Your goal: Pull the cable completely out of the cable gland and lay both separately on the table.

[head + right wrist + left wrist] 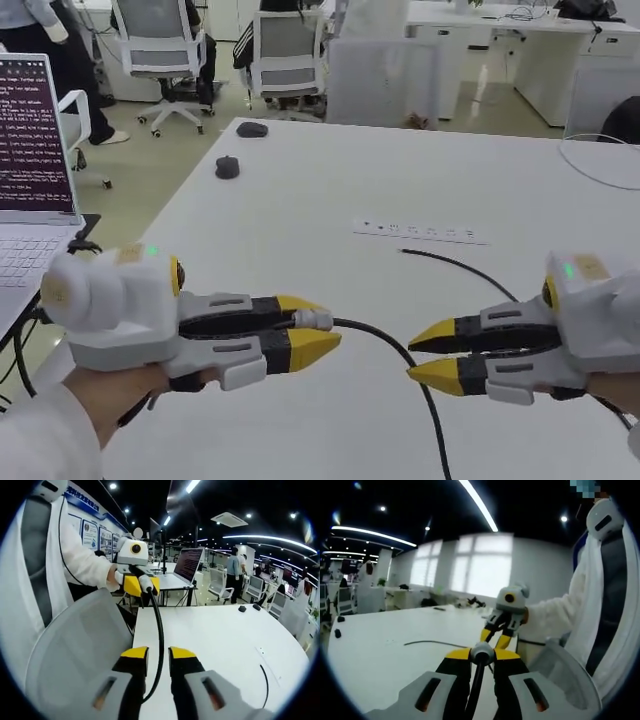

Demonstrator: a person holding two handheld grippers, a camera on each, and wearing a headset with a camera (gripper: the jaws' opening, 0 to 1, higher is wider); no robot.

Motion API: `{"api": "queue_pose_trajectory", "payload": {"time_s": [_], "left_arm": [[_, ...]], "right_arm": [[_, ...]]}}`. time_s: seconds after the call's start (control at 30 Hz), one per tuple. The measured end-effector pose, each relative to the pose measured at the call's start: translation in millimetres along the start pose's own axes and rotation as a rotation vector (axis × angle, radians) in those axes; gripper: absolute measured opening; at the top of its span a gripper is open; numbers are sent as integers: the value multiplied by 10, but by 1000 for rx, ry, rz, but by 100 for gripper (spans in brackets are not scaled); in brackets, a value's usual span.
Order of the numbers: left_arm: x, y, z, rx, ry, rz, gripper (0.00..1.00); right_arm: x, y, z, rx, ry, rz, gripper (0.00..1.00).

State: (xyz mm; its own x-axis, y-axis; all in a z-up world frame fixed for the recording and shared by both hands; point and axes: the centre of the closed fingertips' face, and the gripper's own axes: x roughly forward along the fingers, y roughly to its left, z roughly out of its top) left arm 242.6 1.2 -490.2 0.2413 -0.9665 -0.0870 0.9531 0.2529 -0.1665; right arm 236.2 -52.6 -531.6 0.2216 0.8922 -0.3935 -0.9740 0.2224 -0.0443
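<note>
1. Nearest, at 7 o'clock of the head view, the left gripper [320, 330] is held in a person's hand [110, 395]. Its yellow jaws are closed tight on the white cable gland [312, 319].
2. Black cable [432, 415] comes out of the gland toward 3 o'clock, then bends down to 5 o'clock over the white table [300, 230].
3. At 4 o'clock the right gripper [410, 360] points to the left one. Its jaws stand apart. In the right gripper view the cable [160, 630] passes in the gap between them, and the jaws do not press it.
4. Another part of the cable lies flat on the table at 2 o'clock from the gland.
5. Farther, near the centre, lies a white power strip [420, 232]. A dark mouse [227, 167] is at 11 o'clock, and a laptop [35, 140] at 9 o'clock.
</note>
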Motion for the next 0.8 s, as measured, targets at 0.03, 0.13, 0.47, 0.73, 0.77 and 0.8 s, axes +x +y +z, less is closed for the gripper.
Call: {"api": "queue_pose_trajectory", "payload": {"time_s": [0.03, 0.13, 0.47, 0.73, 0.77, 0.8], "left_arm": [[13, -5, -3, -1, 0, -3, 16], [50, -10, -12, -5, 1, -10, 16], [189, -83, -36, -9, 13, -45, 16], [208, -56, -37, -16, 9, -45, 16], [208, -51, -34, -18, 6, -45, 16], [208, -50, -25, -21, 3, -44, 16]], "right_arm": [[13, 4, 39, -3, -10, 3, 16], [69, 31, 193, -27, -43, 10, 16], [212, 77, 370, -117, -56, 33, 11], [218, 74, 347, -121, -58, 39, 4], [219, 73, 349, -121, -59, 39, 3], [220, 68, 347, -120, -61, 39, 3]]}}
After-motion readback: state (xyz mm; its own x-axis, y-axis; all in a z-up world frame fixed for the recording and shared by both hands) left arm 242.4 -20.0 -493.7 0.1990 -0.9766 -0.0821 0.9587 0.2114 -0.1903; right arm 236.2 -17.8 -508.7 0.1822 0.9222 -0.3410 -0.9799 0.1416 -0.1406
